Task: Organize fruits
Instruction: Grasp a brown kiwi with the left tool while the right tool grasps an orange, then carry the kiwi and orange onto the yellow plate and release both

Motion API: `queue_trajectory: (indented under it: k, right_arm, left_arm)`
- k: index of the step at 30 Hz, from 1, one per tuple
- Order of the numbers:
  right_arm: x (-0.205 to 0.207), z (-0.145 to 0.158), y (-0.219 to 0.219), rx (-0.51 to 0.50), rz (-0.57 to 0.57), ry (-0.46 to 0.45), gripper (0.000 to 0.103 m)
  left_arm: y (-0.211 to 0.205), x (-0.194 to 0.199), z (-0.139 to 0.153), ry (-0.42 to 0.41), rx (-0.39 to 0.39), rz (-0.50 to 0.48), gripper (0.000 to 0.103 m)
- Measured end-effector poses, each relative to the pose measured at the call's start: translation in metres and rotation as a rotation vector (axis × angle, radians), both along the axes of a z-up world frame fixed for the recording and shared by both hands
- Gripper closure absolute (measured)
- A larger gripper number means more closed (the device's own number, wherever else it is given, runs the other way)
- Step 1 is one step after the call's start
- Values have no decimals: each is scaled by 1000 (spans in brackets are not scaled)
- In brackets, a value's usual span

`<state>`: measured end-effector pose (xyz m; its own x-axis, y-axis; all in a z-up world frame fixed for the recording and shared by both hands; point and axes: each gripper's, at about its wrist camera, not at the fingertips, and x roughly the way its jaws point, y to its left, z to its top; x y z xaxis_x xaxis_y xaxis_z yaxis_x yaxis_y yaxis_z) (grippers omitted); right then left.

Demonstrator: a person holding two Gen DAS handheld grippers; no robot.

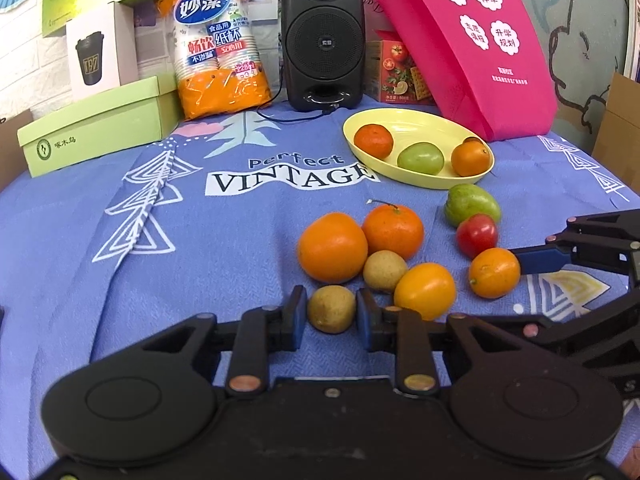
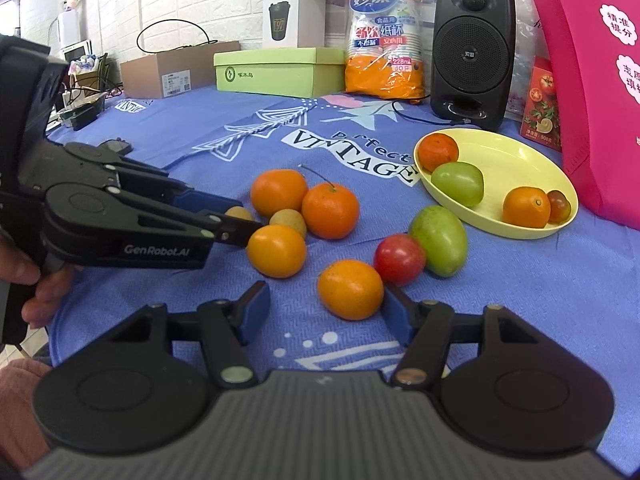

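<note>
A yellow oval plate (image 1: 404, 120) (image 2: 516, 156) holds a tangerine, a green fruit and a small orange, plus a dark tomato in the right wrist view. Loose fruit lies on the blue cloth in front of it. My left gripper (image 1: 331, 312) has its blue pads on both sides of a small brown longan (image 1: 332, 309), resting on the cloth; it also shows in the right wrist view (image 2: 239, 213). My right gripper (image 2: 326, 310) is open, with a small orange (image 2: 351, 289) (image 1: 494, 273) between its fingers, touching the right pad only.
Loose on the cloth: two oranges (image 1: 333, 247), a second longan (image 1: 385, 265), a yellow-orange fruit (image 1: 425, 290), a red tomato (image 1: 477, 235), a green mango (image 1: 472, 204). Behind stand a black speaker (image 1: 322, 36), a pink bag (image 1: 472, 40), a cup pack and green box (image 1: 100, 124).
</note>
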<state>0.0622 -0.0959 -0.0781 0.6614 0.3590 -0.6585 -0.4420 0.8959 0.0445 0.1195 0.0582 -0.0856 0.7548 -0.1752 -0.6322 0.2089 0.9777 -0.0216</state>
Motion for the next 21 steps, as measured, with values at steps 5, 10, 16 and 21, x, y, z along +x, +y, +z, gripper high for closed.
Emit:
queue_trajectory:
  k: [5, 10, 16, 21]
  right_arm:
    - [0, 1, -2, 10, -9, -6, 62]
    - [-3, 2, -3, 10, -12, -13, 70]
    - [-10, 5, -4, 10, -13, -17, 70]
    - [-18, 10, -8, 7, -13, -21, 70]
  left_arm:
    - [5, -3, 1, 10, -27, 4, 77]
    - [4, -8, 2, 7, -20, 8, 78]
    - [7, -15, 5, 9, -47, 10, 78]
    - [8, -23, 11, 0, -49, 6, 78]
